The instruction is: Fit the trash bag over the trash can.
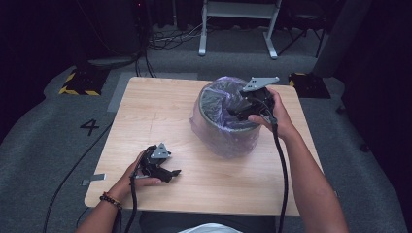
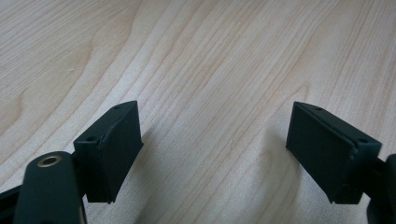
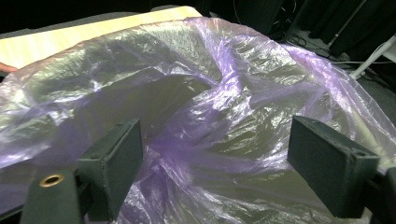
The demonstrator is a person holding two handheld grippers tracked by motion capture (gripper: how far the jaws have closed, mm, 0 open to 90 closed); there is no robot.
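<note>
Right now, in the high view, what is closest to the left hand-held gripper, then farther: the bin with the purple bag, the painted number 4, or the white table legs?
From the left hand-held gripper:
1. Number 4, floor, left.
2. Bin with the purple bag, tabletop, right; nearly tied with the 4.
3. White table legs, far back.

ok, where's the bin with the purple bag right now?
High view: the bin sits right of centre on the table, under the right gripper; the left gripper is near the front edge.

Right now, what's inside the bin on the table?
A purple plastic bag lines the bin and drapes over its rim. The right claw, open, reaches into it. The bottom is covered by crumpled plastic, so any contents cannot be seen.
</note>
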